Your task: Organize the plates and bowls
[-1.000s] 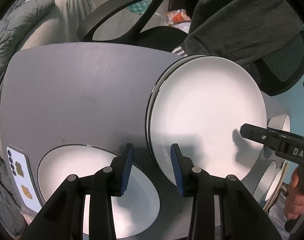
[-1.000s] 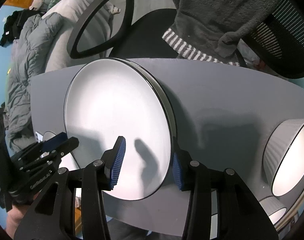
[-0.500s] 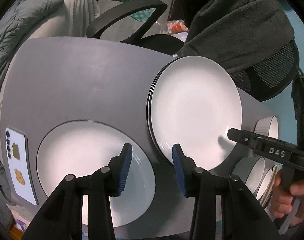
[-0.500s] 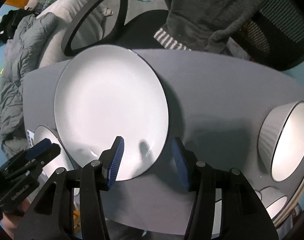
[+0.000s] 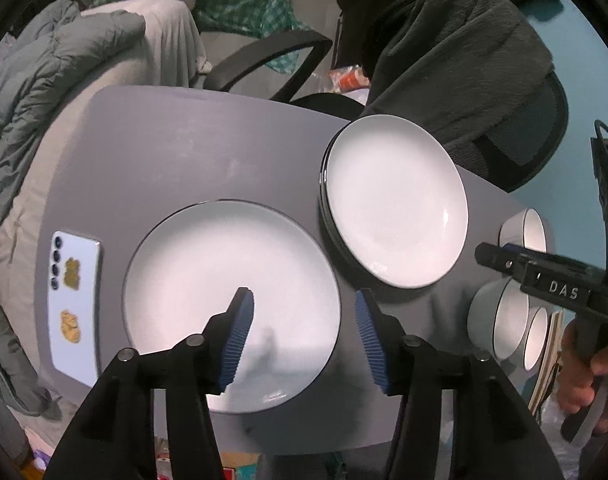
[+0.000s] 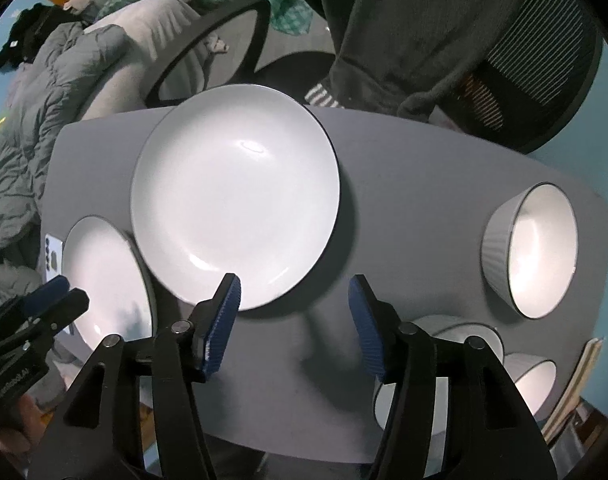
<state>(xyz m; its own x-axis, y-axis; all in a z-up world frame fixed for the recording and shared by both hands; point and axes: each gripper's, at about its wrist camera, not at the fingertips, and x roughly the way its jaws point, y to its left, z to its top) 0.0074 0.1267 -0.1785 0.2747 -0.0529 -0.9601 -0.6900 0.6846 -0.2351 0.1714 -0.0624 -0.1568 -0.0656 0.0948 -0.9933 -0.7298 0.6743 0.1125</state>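
**Two plate spots, three bowls, both tongs spread and holding nothing**

At the far left of the grey counter (image 5: 208,148), the left wrist view shows a pale phone (image 5: 75,304) lying flat; the right wrist view catches only its corner. Next to it sits a single white plate (image 5: 228,280) with a thin dark rim, near the counter's front edge. The left tongs (image 5: 302,332) hover over this plate's right part, their blue pads wide apart and gripping nothing.

Further right and farther back is a stack of plates (image 5: 396,200); only the left wrist view reveals the dark rims layered beneath the top plate, while the right wrist view shows it as one glossy white disc (image 6: 236,196).

The right tongs (image 6: 294,320) hang above bare counter just right of the stack, also wide apart and holding nothing.

At the right, the right wrist view shows a ribbed grey bowl (image 6: 532,248) with a white inside, standing apart from two more bowls (image 6: 464,336) close together at the near edge.
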